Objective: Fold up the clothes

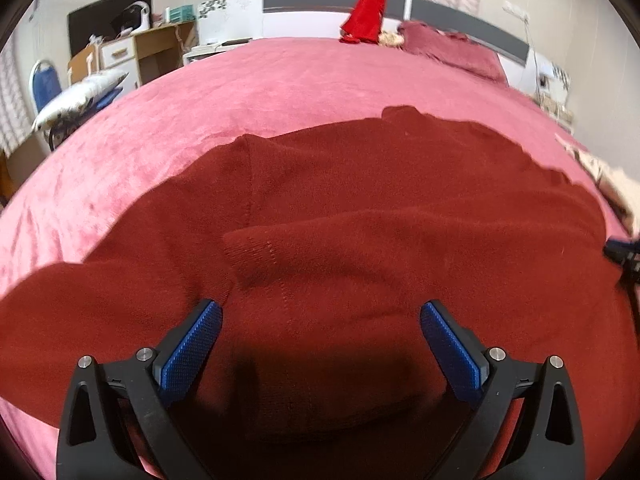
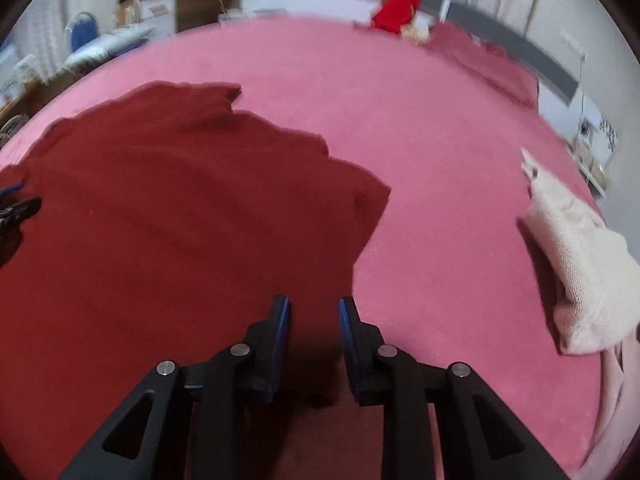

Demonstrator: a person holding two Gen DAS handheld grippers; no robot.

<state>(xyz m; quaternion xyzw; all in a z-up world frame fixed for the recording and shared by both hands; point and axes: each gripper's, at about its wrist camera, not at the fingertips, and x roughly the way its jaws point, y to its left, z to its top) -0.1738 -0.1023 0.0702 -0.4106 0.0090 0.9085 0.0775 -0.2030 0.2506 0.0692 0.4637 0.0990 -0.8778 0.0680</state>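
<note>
A dark red knit sweater [image 1: 360, 200] lies spread on the pink bed cover [image 1: 240, 92], with one sleeve [image 1: 272, 252] folded across its body. My left gripper [image 1: 320, 312] hovers over the sweater's near part, open wide, with nothing between its blue pads [image 1: 192, 344]. In the right wrist view the sweater [image 2: 160, 220] fills the left half. My right gripper [image 2: 314, 308] sits above the sweater's right edge, its jaws apart by a narrow gap, and no cloth is pinched. Part of the right gripper shows at the left view's right edge.
A cream knit garment [image 2: 580, 272] lies bunched on the bed at the right. A bright red cloth [image 1: 366, 14] and a maroon pillow [image 1: 452, 50] sit by the headboard. A blue chair [image 1: 44, 84] and a wooden desk [image 1: 156, 48] stand beyond the bed's left side.
</note>
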